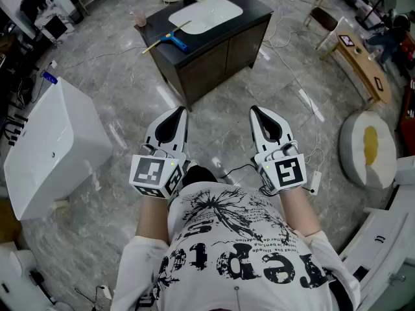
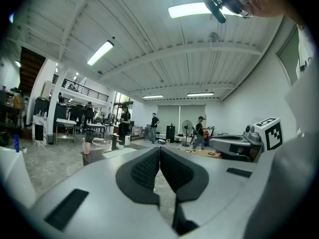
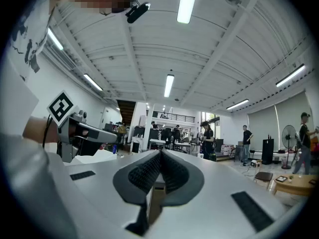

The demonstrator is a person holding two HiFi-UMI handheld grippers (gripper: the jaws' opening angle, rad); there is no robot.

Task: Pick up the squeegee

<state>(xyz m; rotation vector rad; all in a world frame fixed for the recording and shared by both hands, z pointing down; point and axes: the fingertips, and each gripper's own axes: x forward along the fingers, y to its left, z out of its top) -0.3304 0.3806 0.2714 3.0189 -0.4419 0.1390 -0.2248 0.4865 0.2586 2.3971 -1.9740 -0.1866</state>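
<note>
The squeegee point(image 1: 170, 39), with a blue head and a thin yellow handle, lies on the top of a dark cabinet point(image 1: 214, 47), just left of its white sink basin point(image 1: 206, 13). Both grippers are held level in front of the person's chest, well short of the cabinet, over marble floor. In the head view the left gripper point(image 1: 176, 113) and the right gripper point(image 1: 255, 111) are side by side, both pointing toward the cabinet. Each has its black pads pressed together with nothing between them, as the left gripper view point(image 2: 159, 149) and the right gripper view point(image 3: 160, 154) both show.
A pink cup point(image 1: 139, 19) stands at the cabinet's back left corner. A large white box-like unit point(image 1: 48, 141) sits on the floor at left. A round cushion point(image 1: 367, 149) and a wooden bench point(image 1: 360, 57) are at right. Cables point(image 1: 292, 76) trail over the floor.
</note>
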